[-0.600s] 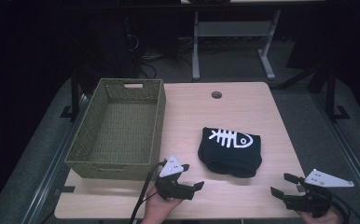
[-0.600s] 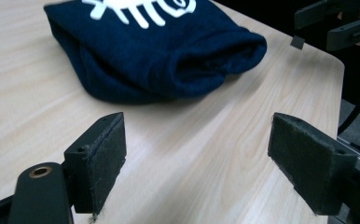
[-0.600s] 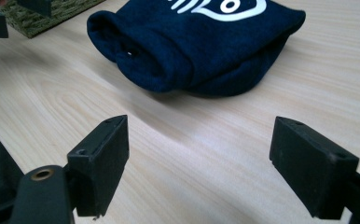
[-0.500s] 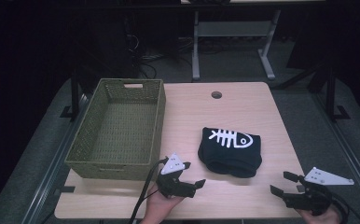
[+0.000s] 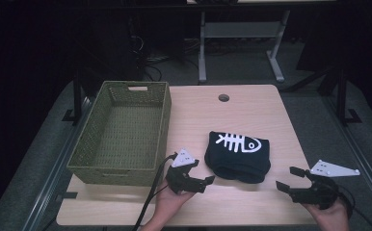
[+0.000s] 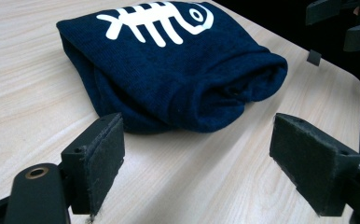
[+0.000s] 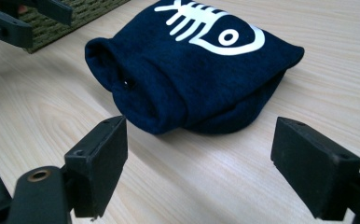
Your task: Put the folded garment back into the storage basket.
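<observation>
A folded dark navy garment point(image 5: 238, 155) with a white fish-skeleton print lies on the wooden table point(image 5: 251, 110), right of centre. My left gripper point(image 5: 204, 177) sits just left of its near edge, jaws open and empty, pointing at it. The left gripper view has the garment point(image 6: 178, 70) close ahead between the spread pads point(image 6: 104, 156). My right gripper point(image 5: 288, 179) hovers at the near right, open, aimed left toward the garment point(image 7: 192, 70), a short way off it. The left gripper's jaws point(image 7: 24, 21) appear at the top left of the right gripper view.
A green woven basket point(image 5: 156, 106) stands on the left half of the table, nothing inside. A round cable hole point(image 5: 223, 97) is near the far edge. Dark floor and desk legs point(image 5: 202, 48) lie beyond. The table's right edge point(image 6: 355, 79) is close to the garment.
The left gripper has shifted slightly right toward the garment. The right gripper has barely moved. The garment lies as before.
</observation>
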A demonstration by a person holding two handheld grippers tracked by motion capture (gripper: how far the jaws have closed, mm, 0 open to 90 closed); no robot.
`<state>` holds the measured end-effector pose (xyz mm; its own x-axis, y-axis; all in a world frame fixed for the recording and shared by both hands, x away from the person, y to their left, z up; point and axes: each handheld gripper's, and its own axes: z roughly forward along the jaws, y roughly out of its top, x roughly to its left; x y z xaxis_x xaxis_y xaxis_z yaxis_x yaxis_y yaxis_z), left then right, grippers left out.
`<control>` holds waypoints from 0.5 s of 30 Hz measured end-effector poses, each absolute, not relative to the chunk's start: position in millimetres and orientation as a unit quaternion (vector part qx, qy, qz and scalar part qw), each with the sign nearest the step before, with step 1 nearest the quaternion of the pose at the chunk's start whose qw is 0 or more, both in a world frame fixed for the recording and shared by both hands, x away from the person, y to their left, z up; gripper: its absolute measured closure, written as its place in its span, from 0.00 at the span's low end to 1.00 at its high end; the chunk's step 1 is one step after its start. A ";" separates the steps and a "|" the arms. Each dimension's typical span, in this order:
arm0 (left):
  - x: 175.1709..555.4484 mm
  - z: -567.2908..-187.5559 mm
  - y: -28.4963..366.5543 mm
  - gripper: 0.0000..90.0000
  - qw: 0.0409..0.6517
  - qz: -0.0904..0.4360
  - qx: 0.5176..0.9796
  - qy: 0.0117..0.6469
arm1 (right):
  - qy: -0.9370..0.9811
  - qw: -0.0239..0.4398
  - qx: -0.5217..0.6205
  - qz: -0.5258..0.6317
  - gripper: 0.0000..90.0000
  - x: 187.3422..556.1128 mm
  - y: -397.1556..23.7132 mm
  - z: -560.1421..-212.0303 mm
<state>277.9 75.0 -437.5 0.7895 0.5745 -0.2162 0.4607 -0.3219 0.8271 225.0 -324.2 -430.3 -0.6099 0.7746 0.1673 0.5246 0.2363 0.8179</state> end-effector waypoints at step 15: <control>291.1 -430.8 68.9 0.20 0.498 0.055 0.802 0.326 | 0.782 0.123 0.414 0.449 0.20 245.3 -313.7 -420.5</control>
